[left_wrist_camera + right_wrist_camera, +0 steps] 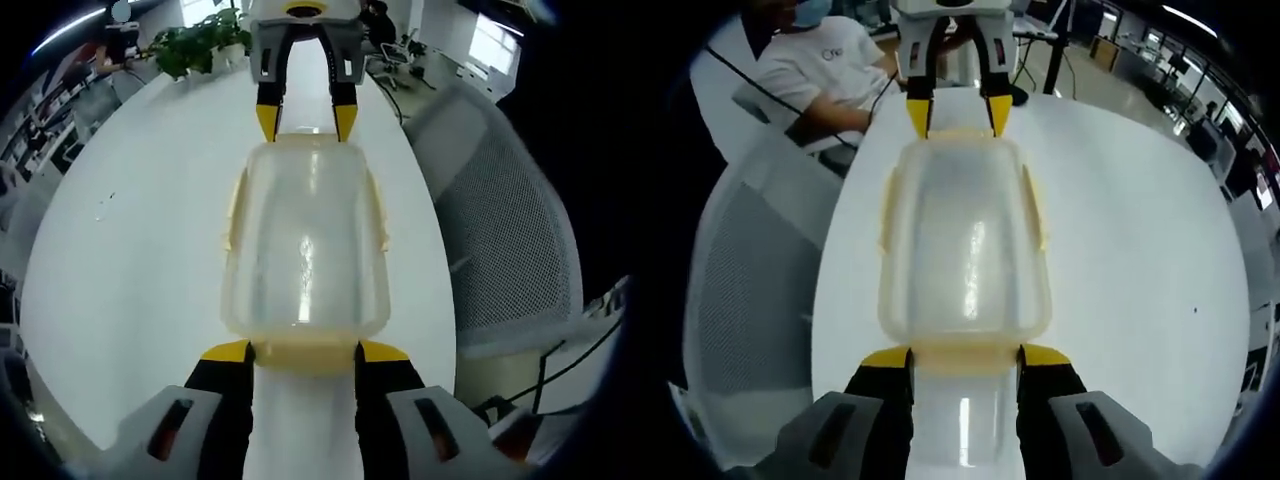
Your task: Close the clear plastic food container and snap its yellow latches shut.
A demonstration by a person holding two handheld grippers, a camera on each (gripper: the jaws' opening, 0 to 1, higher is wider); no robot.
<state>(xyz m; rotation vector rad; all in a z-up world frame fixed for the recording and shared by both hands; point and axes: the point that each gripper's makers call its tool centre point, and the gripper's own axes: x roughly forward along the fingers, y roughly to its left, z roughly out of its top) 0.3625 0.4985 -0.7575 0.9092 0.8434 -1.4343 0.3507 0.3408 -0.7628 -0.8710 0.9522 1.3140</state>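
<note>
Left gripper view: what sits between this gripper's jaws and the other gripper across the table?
The clear plastic container with its lid on spans the whole stretch. The left gripper meets its near end and the right gripper its far end; no bare table between.

Both views bright, even indoor light. Overhead strip lights show at the far edges; window blown out white in left gripper view. White table near overexposed, shadows faint. Vertical glare streaks on container lid, also in right gripper view. Strong fisheye bend toward edges, bg small and soft. Centre sharp; near jaws at bottom slightly blurred.
</note>
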